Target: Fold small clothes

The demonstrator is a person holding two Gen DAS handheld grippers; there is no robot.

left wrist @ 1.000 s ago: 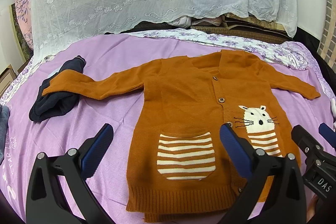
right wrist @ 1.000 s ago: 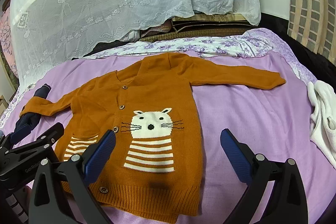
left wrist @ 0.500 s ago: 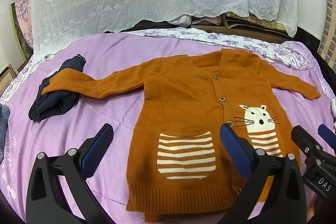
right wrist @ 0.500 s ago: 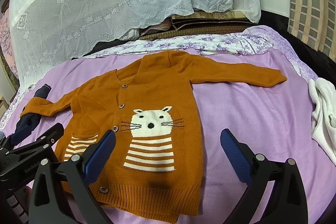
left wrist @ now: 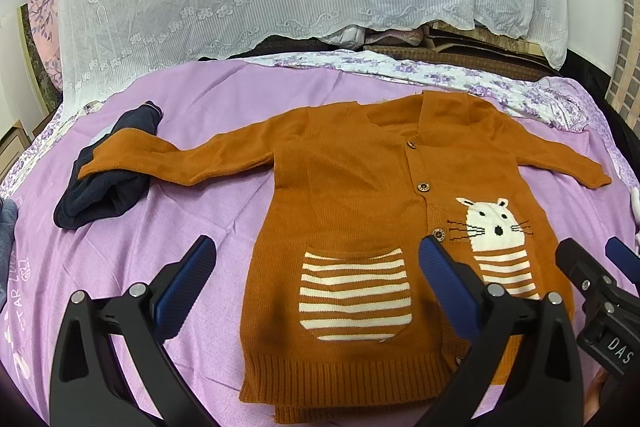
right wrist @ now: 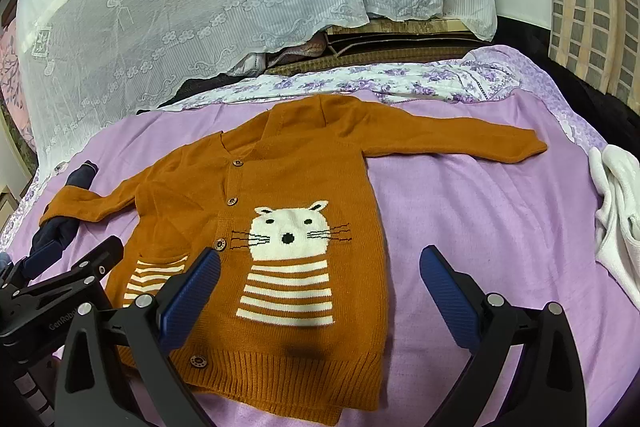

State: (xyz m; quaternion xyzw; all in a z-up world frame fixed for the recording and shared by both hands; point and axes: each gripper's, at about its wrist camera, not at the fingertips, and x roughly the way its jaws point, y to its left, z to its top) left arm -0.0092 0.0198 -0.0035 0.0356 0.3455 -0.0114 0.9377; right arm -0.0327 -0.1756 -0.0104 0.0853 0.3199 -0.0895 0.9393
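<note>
An orange knit cardigan [left wrist: 352, 187] with a white cat motif and a striped pocket lies flat, front up, on the purple bedsheet [left wrist: 200, 227], both sleeves spread out. Its left sleeve end rests on a dark navy garment [left wrist: 104, 195]. My left gripper [left wrist: 316, 263] hovers open above the hem by the striped pocket, holding nothing. In the right wrist view the cardigan [right wrist: 288, 187] fills the middle, and my right gripper [right wrist: 320, 275] hangs open over its lower right edge near the cat stripes, empty. Each gripper shows at the edge of the other's view.
A white garment [right wrist: 616, 223] lies at the right edge of the bed. A floral sheet [right wrist: 360, 83] and white lace cover [right wrist: 200, 7] rise behind the cardigan. Grey cloth [left wrist: 6, 227] sits at the far left. Bare purple sheet [right wrist: 480, 219] lies right of the cardigan.
Both views have shifted slightly, with the cardigan sitting a little lower in frame; the grippers stay open and the clothes have not moved.
</note>
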